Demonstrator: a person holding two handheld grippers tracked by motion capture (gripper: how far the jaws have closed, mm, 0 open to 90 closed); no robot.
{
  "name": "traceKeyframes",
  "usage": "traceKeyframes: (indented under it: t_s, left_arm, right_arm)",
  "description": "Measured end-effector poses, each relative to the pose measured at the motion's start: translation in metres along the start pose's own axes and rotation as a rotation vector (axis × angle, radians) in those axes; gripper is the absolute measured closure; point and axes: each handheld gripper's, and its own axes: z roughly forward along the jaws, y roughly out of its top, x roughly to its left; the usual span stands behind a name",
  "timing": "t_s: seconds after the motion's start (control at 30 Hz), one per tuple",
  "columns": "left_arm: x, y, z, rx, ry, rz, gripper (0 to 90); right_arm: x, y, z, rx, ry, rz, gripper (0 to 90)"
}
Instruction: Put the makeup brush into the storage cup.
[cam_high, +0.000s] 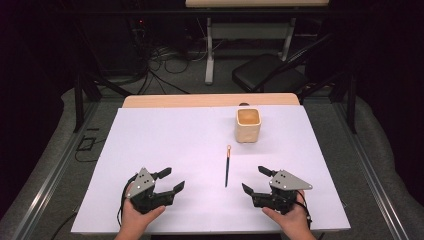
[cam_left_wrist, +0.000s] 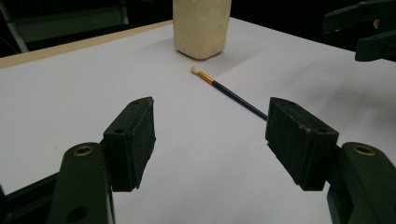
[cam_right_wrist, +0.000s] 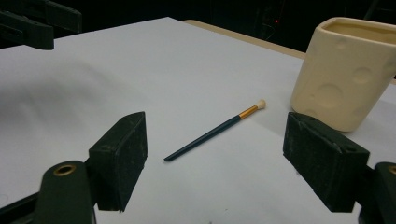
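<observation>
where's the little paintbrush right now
In the high view the paintbrush lies flat on the white sheet, right of centre, just in front of the cream cup, bristles toward it, between the two grippers, nearer the right gripper.

A white sheet (cam_high: 165, 140) covers most of the desk (cam_high: 210, 100), whose pale wooden edge shows bare along the far side. Grey carpet (cam_high: 55, 150) lies around it, with metal rails (cam_high: 45, 185) running near to far on the left and right. Beyond the desk, a tangle of black cables (cam_high: 160, 60) lies on the floor at the far left. A second table with white legs (cam_high: 209, 50) stands farther back, a black folding chair (cam_high: 267, 75) just right of it. The room's edges are dark; light falls mainly on the desk.
</observation>
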Motion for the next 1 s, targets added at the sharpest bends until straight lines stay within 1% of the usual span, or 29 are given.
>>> traceKeyframes:
  t_s: [0.03, 0.23, 0.47, 0.53, 0.6, 0.7, 0.87, 0.9, 1.0]
  left_arm:
    - [0.0, 0.0, 0.0, 0.001, 0.006, -0.002, 33.1]
    - [0.001, 0.0, 0.002, 0.001, 0.005, -0.01, 33.1]
    - [0.001, 0.001, 0.003, 0.002, 0.006, -0.008, 33.1]
    - [0.001, 0.001, 0.004, 0.002, 0.009, -0.01, 33.1]
    - [0.001, 0.001, 0.005, 0.002, 0.008, -0.015, 33.1]
    - [0.0, 0.001, 0.005, 0.003, 0.008, -0.007, 33.1]
    - [0.001, 0.001, 0.005, 0.004, 0.004, -0.006, 33.1]
    - [0.001, 0.001, 0.004, 0.005, 0.008, -0.003, 33.1]
    - [0.001, 0.0, 0.003, 0.002, 0.01, -0.007, 33.1]
  right_arm:
    - [0.0, 0.0, 0.0, 0.003, -0.003, -0.001, 21.4]
    - [-0.001, 0.0, 0.0, 0.023, -0.017, -0.001, 21.4]
    - [0.0, 0.003, 0.0, 0.037, -0.035, -0.004, 21.4]
    - [0.0, 0.005, 0.001, 0.047, -0.039, -0.005, 21.3]
    - [0.0, 0.007, 0.002, 0.072, -0.048, -0.001, 21.2]
    - [0.001, 0.009, 0.006, 0.102, -0.045, 0.006, 20.7]
    - [0.001, 0.014, 0.012, 0.127, -0.052, 0.014, 20.8]
    - [0.001, 0.015, 0.013, 0.131, -0.051, 0.013, 20.9]
    - [0.0, 0.018, 0.016, 0.149, -0.038, 0.029, 20.9]
